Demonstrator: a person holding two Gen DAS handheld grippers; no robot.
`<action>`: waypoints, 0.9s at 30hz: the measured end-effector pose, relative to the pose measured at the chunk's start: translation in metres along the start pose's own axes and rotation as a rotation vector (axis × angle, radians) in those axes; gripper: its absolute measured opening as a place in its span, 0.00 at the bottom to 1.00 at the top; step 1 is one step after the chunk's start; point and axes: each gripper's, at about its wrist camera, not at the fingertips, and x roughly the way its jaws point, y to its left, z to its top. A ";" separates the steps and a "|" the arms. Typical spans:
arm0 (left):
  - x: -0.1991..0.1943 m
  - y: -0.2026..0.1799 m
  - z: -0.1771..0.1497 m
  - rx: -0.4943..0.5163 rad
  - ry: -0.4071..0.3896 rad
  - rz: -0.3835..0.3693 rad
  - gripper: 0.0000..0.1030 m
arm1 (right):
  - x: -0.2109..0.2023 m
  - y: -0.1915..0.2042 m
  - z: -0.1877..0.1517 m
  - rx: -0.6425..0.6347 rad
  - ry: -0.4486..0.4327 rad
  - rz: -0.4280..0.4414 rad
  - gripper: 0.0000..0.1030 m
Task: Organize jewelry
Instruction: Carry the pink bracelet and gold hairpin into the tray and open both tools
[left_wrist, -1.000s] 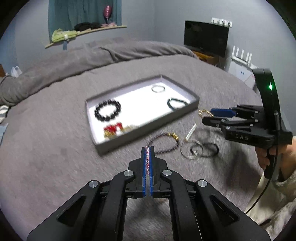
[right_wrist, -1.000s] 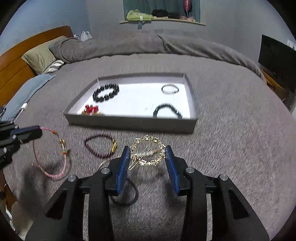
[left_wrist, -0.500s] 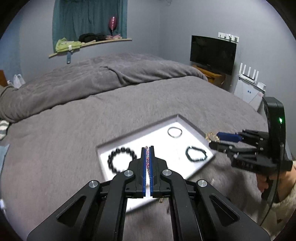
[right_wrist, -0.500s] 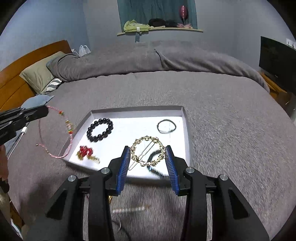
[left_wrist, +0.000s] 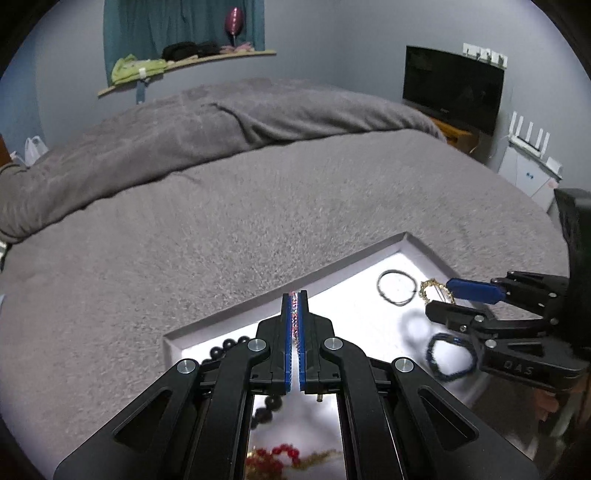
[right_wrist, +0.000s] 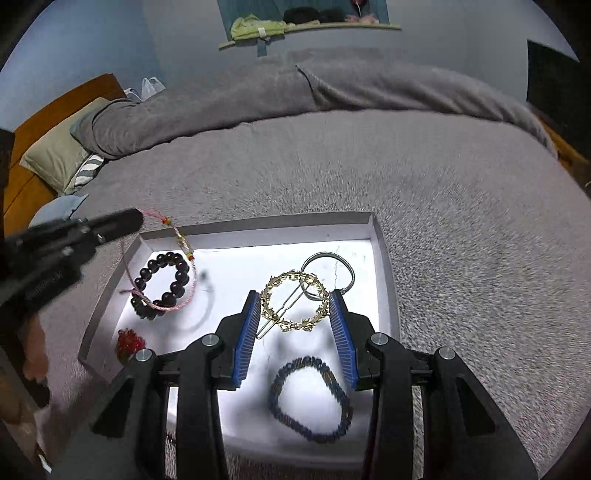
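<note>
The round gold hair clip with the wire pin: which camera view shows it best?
The right wrist view: the round gold hair clip sits whole between the right gripper's blue pads, above the white tray. The left wrist view shows it small, partly hidden behind that gripper.

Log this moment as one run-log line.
left gripper: shut on pink cord bracelet | right gripper: shut on gold hair clip | both above tray | nothing released yet

I see grey tray (right_wrist: 384, 258) with white floor on grey blanket (right_wrist: 443, 177). Gold ring-shaped hair clip (right_wrist: 295, 301) between my blue finger pads (right_wrist: 245, 332). Black bead bracelet (right_wrist: 162, 280), pink cord bracelet (right_wrist: 173, 302), dark blue bracelet (right_wrist: 310, 398), red cluster (right_wrist: 127, 341). Striped pillow (right_wrist: 86, 171).
</note>
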 end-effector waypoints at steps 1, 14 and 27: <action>0.004 0.001 0.001 -0.007 0.002 -0.004 0.03 | 0.004 0.002 0.000 -0.001 0.011 0.002 0.38; 0.049 0.007 -0.008 -0.085 0.076 -0.065 0.04 | 0.030 0.012 -0.008 -0.035 0.103 -0.023 0.38; 0.064 0.003 -0.015 -0.069 0.118 -0.047 0.04 | 0.038 0.014 -0.012 -0.043 0.093 -0.066 0.38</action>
